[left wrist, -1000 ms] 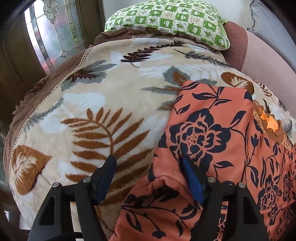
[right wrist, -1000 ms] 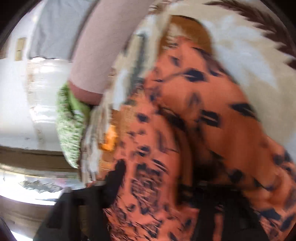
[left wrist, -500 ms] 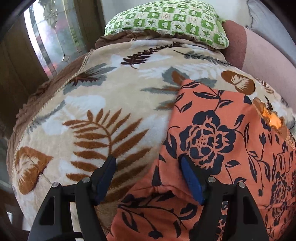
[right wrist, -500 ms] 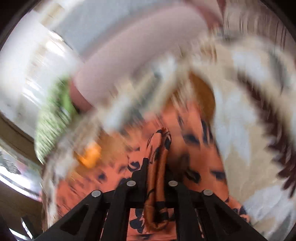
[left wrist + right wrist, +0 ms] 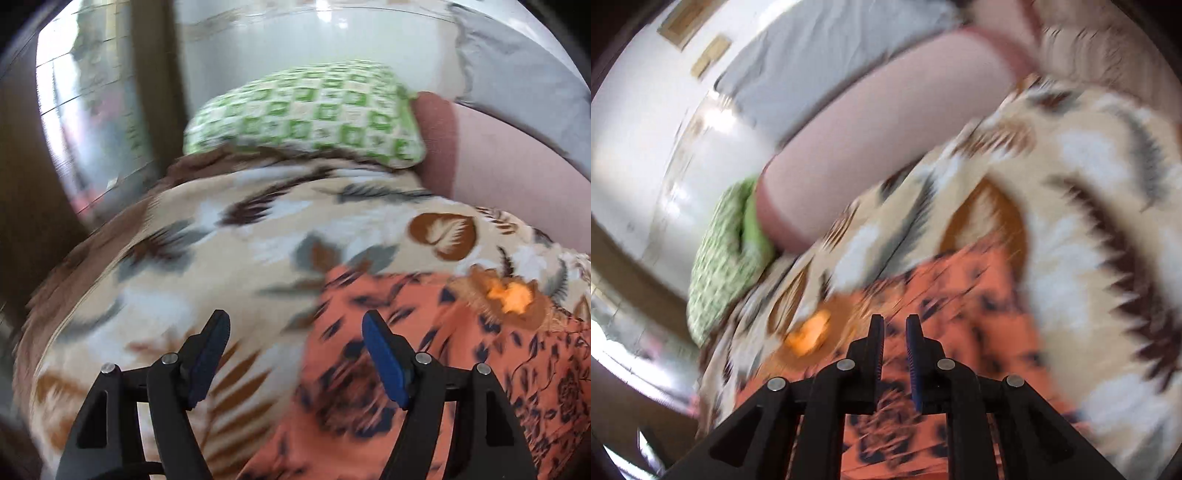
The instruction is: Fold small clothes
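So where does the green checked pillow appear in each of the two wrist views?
Left wrist: the green checked pillow lies upper centre, at the far end of the leaf-print blanket.
Right wrist: the pillow is at the left, blurred.
Shared landmark: the pink bolster touching the pillow.
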Motion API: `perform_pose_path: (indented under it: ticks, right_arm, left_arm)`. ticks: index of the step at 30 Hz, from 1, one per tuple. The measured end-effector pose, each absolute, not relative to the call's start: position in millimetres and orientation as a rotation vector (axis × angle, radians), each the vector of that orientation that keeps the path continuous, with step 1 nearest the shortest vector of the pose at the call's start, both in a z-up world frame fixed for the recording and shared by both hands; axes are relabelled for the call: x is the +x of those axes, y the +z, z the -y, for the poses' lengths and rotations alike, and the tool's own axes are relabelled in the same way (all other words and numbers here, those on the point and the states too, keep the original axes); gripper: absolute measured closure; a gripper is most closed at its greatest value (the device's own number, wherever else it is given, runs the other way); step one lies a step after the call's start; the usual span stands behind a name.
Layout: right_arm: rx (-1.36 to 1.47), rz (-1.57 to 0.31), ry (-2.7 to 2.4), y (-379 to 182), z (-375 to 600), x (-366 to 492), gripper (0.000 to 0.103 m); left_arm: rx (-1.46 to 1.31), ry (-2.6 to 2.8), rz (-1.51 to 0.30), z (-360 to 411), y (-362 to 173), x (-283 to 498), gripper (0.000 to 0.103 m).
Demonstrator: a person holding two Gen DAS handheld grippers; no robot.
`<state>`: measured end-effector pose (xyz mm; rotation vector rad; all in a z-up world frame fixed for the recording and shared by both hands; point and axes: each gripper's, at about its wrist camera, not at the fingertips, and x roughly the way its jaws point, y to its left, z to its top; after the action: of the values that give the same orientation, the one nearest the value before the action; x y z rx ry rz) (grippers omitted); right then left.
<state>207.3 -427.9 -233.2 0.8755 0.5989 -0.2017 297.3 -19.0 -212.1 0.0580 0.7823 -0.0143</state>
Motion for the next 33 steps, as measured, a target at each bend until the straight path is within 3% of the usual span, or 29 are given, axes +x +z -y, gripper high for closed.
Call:
perform_pose_path:
  ticks: [5,6,8,13,18,23,33]
  right_arm:
    - [0.848,-0.745,-0.196,-264,414,233,0.088]
    - [0.840,-0.783,-0.224,-273,416,238,0.091]
    - [0.873,-0.787,-0.247,-280,422,240,0.091]
    - [0.888,-0.697,-0.203,-264,418,233,0.088]
    - [0.770,-0.768,0.001,-258,363,252,0.088]
    - [0.636,-0.896,0.047,-270,321,250,0.088]
    - [0.764,-0.937,0.068,-277,330,218,0.090]
  left_arm:
    - [0.118,-0.036,-0.976,41,-255,352,0.025]
    - [0.100,-0.024,-1.011,37,-265,359,0.022]
    - [0.018,0.009,-1.013,21,-267,364,0.006]
    - [0.046,0.079,-0.965,12,-247,354,0.008]
    - [0.090,0.083,-0.897,15,-219,322,0.008]
    - [0.232,0.080,-1.029,17,-258,301,0.007]
    - [0.118,0.070,-1.016,-21,-241,245,0.007]
